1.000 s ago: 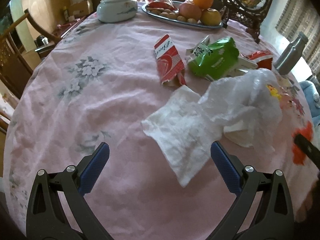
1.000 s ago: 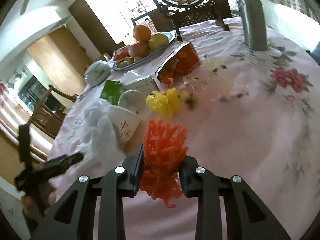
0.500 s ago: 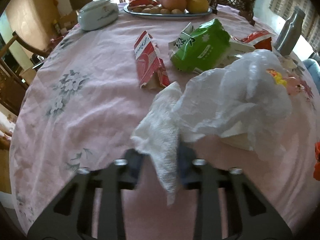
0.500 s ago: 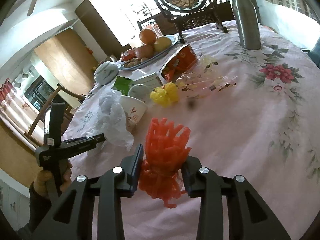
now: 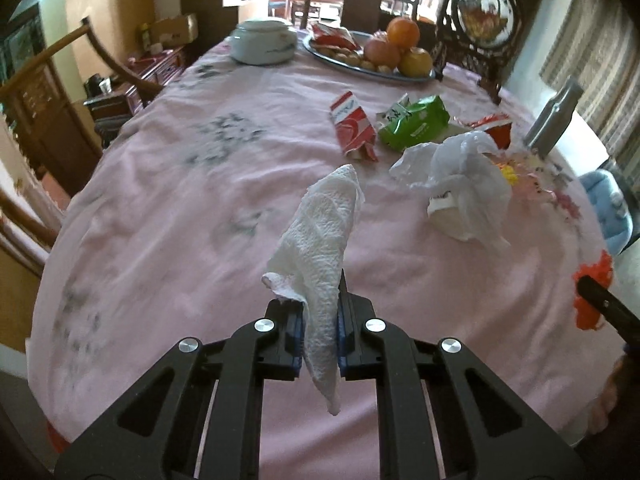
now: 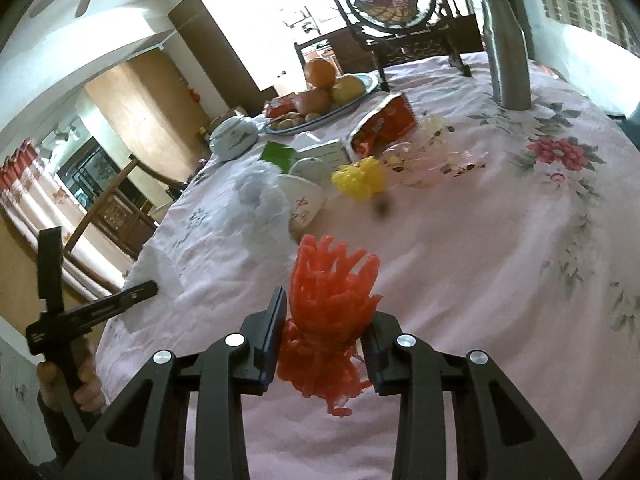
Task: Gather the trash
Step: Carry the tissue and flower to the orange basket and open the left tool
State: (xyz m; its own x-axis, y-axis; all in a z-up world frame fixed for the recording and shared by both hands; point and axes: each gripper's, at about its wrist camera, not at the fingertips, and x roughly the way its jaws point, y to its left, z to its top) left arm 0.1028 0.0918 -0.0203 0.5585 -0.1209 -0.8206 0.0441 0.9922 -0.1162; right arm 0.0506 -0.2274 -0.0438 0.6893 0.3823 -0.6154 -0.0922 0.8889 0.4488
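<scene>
My left gripper [image 5: 320, 332] is shut on a white paper towel [image 5: 320, 240] and holds it above the pink tablecloth [image 5: 180, 200]. My right gripper [image 6: 326, 340] is shut on an orange plastic net [image 6: 332, 292], lifted off the table; the net also shows at the right edge of the left wrist view [image 5: 592, 292]. On the table lie a crumpled white plastic bag [image 5: 464, 184] over a paper cup [image 6: 306, 200], a red wrapper [image 5: 352, 124], a green packet [image 5: 416, 124], a red snack bag [image 6: 384, 124] and a yellow net [image 6: 360, 178].
A fruit tray [image 5: 372, 56] and a lidded porcelain bowl [image 5: 264, 40] stand at the far side. A steel bottle [image 6: 506, 44] stands at the right. Wooden chairs [image 5: 36, 104] surround the table. A carved ornament stand [image 6: 392, 12] is at the back.
My left gripper closed on the paper towel and lifted it away from the plastic bag, drawing back. My right gripper, holding the orange net, has drawn back slightly.
</scene>
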